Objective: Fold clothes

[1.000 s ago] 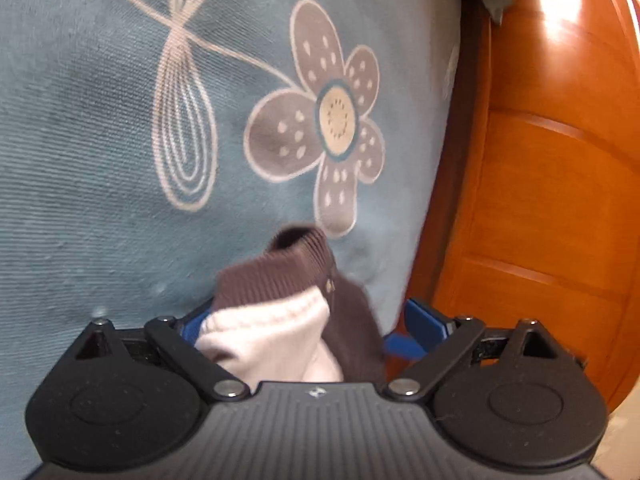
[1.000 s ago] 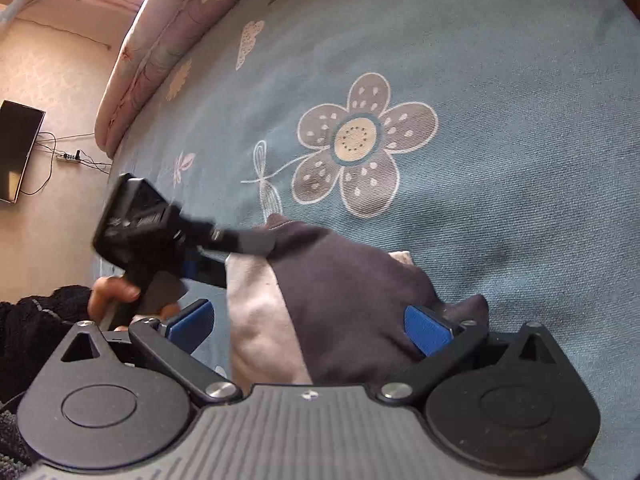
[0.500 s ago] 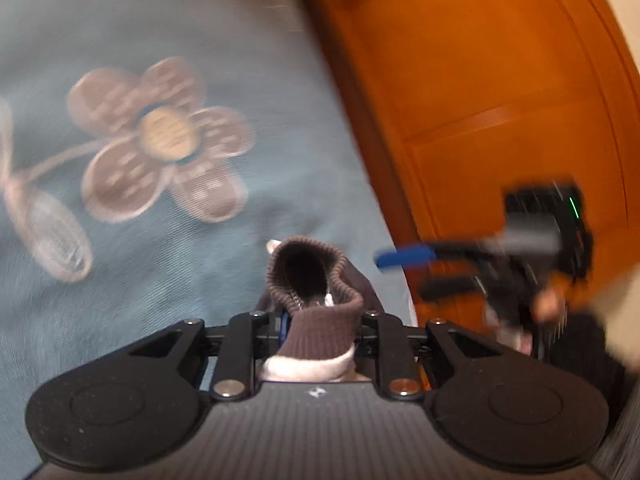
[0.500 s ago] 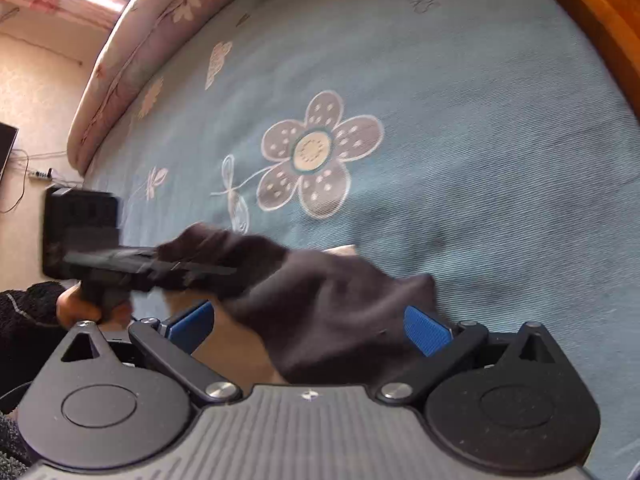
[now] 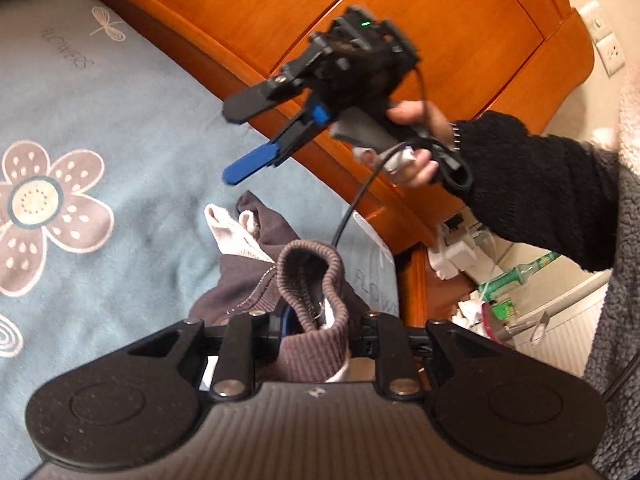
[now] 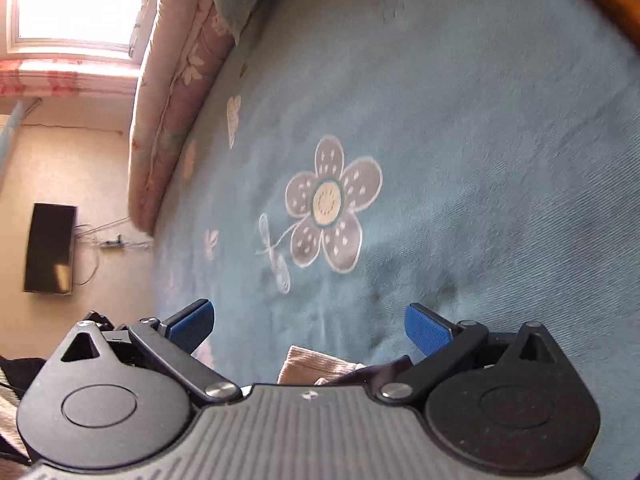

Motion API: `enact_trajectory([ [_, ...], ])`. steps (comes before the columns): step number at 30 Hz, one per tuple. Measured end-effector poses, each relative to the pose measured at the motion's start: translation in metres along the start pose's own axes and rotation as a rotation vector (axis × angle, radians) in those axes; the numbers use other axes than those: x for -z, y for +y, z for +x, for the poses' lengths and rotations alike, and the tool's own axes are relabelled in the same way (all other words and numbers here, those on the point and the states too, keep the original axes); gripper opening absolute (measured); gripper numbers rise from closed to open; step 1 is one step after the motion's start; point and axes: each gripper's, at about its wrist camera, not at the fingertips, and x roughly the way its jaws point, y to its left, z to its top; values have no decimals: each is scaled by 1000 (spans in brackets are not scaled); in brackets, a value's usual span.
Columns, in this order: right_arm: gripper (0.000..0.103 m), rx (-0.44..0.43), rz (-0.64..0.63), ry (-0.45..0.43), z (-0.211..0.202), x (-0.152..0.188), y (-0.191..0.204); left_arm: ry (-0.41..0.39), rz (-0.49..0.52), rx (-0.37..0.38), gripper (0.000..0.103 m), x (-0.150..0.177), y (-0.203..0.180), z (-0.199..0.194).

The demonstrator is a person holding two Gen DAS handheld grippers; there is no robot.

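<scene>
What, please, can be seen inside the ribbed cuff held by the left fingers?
Inside the cuff, a dark hollow shows, with a bit of white lining. Deeper in, the cuff's own folds cover the rest.

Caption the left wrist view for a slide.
Left gripper clamps the ribbed brown cuff of a brown-and-white garment above the blue floral bedspread; the open right gripper hovers beyond.

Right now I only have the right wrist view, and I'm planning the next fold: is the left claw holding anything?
Observer: Yes. The left claw has just closed its jaws on the ribbed band of the brown garment.
Operator: Where's the rest of it?
Observer: It trails down onto the blue bedspread, near the wooden headboard.
Operator: And my claw, relative to it?
Observer: The right claw, open and empty, hovers above the garment, in front of the headboard.
</scene>
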Motion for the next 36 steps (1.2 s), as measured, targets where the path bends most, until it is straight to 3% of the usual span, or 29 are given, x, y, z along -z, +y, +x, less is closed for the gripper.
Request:
enact_trajectory([
  [4,103,-31,51,82,14,-7,-16,14,-15,31,20,8,-2,2],
  [7,103,-108,72,130,18,-6,-20,31,-28,63,20,15,-3,5],
  [13,103,-87,101,256,30,8,-29,58,-30,94,20,21,-10,13],
  [18,102,60,-59,172,-3,18,9,82,-34,118,20,24,-11,21],
  [20,88,158,-159,120,-19,14,28,93,-35,126,20,25,-12,24],
  [22,60,231,-213,100,-25,8,37,97,-38,132,20,27,-13,27],
  [24,52,258,-204,136,-18,0,27,103,-41,134,20,28,-14,29],
  [29,55,288,-138,244,16,4,-8,108,-49,137,20,29,-13,30],
  [34,58,188,14,277,30,16,-44,106,-66,141,20,30,-10,30],
  [36,55,179,-15,300,32,18,-41,106,-74,145,20,30,-10,31],
])
